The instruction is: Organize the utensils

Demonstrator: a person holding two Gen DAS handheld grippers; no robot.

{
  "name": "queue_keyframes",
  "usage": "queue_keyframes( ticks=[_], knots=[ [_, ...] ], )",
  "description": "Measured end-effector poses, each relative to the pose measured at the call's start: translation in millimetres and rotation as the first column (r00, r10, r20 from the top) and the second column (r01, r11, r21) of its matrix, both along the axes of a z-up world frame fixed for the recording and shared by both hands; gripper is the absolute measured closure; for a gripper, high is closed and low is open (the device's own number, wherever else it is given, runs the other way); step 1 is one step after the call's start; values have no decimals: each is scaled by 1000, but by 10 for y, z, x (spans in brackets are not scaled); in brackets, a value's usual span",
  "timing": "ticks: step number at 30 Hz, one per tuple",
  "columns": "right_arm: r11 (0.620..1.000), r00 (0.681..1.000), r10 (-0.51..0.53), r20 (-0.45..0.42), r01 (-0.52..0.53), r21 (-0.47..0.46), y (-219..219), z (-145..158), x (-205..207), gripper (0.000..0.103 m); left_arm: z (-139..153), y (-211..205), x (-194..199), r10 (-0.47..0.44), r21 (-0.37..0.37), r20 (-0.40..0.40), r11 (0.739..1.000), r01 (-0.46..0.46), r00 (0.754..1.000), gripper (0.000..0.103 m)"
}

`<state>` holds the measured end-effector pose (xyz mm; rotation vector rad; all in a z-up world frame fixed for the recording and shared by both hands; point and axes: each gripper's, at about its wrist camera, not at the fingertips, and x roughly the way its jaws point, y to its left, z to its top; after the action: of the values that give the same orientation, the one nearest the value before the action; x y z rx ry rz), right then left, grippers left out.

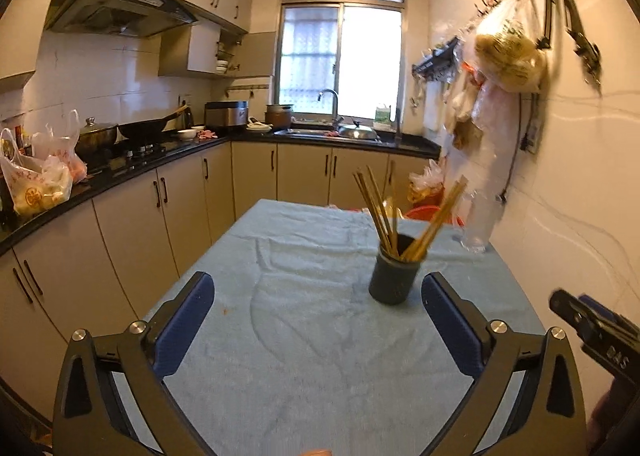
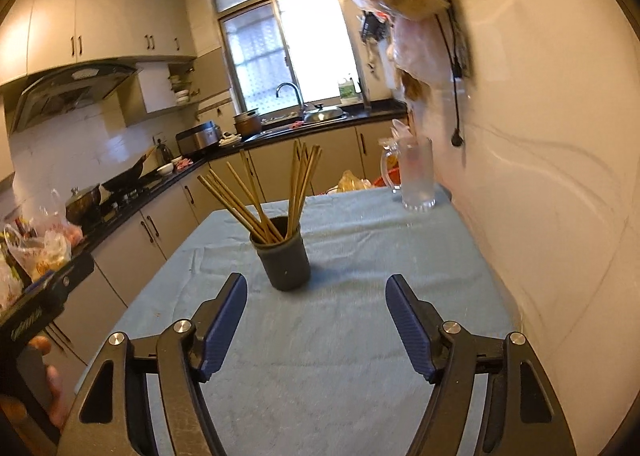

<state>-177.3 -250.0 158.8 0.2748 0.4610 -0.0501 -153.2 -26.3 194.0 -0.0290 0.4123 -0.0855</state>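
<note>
Now both the left gripper (image 1: pixel 318 312) and the right gripper (image 2: pixel 316 322) hover wide open and empty over the blue-clothed desk (image 1: pixel 280 356), while the chopsticks (image 2: pixel 260 196) stand bundled in a dark cup (image 2: pixel 286 260) just ahead

The left gripper (image 1: pixel 318 320) and the right gripper (image 2: pixel 316 324) both point slightly downward, jaws spread wide with nothing between them.

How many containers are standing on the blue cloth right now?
2: the dark holder with chopsticks stands mid-cloth; the clear glass mug stands at the far corner by the wall. Nothing else shows on the cloth.
</note>
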Motion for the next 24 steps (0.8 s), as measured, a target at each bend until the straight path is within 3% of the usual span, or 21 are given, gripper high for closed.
queue_keyframes(
  ticks=[13, 24],
  knots=[
    [995, 996, -84, 43, 86, -59, 192, 1, -258, 21, -395, -156, -127, -48, 26, -147, 998, 53, 988, 0],
    [993, 995, -91, 39, 94, -69, 213, -56, -199, 20, -477, -223, -77, -37, 41, -178, 998, 45, 983, 0]
  ],
)
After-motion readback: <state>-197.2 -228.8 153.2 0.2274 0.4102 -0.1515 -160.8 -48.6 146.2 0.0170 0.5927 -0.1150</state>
